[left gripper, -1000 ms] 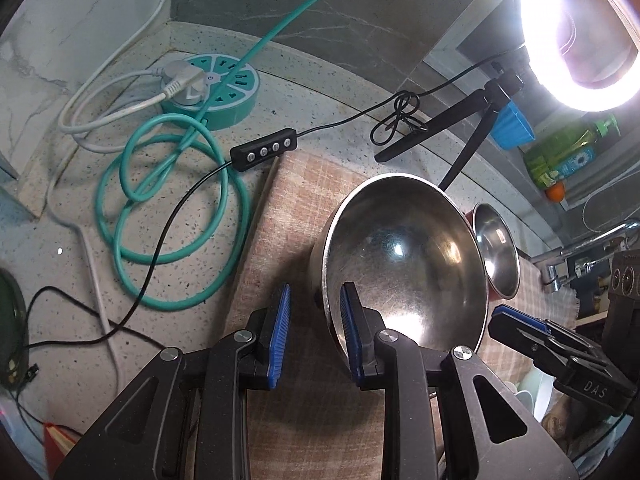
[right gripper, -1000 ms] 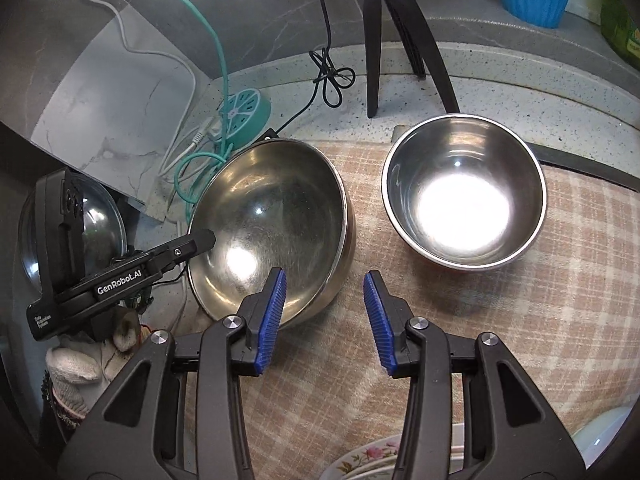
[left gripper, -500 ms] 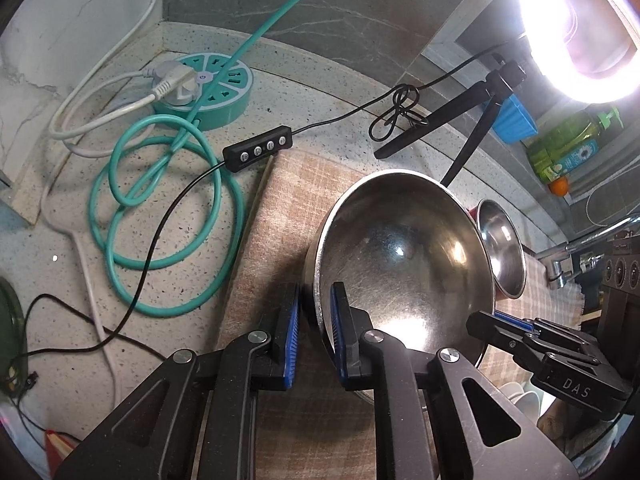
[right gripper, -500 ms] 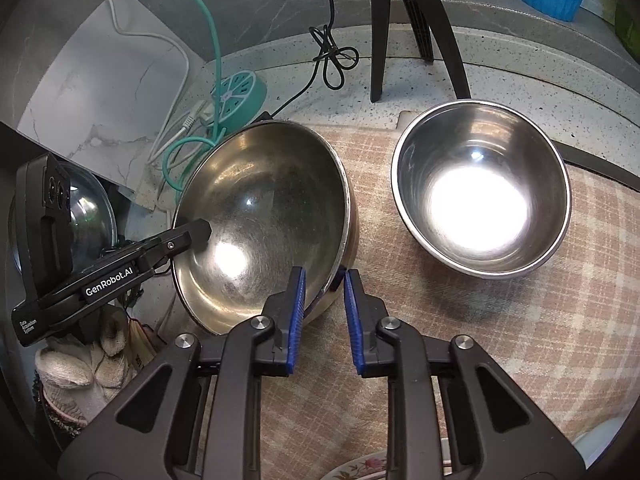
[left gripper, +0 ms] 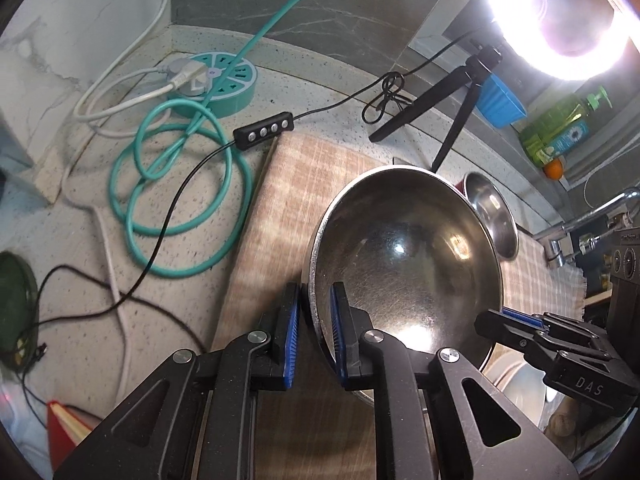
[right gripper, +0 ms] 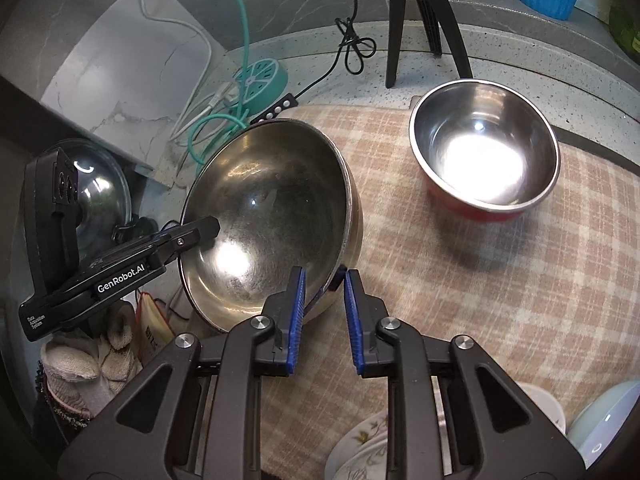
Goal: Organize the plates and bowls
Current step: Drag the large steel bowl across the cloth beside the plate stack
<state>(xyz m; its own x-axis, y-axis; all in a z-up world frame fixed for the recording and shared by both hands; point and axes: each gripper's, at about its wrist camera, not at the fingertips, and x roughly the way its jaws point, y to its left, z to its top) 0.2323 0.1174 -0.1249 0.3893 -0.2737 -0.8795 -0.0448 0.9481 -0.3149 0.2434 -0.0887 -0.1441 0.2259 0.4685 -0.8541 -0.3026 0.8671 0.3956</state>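
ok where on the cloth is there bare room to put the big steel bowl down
Bare checked cloth lies right of the big steel bowl and in front of the red-sided bowl. Crowded: plates at the near edge, cables and the power strip left of the cloth.

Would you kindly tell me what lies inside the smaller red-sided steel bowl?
The smaller bowl looks empty: only bright glare on its steel bottom. The checked cloth beneath it is hidden.
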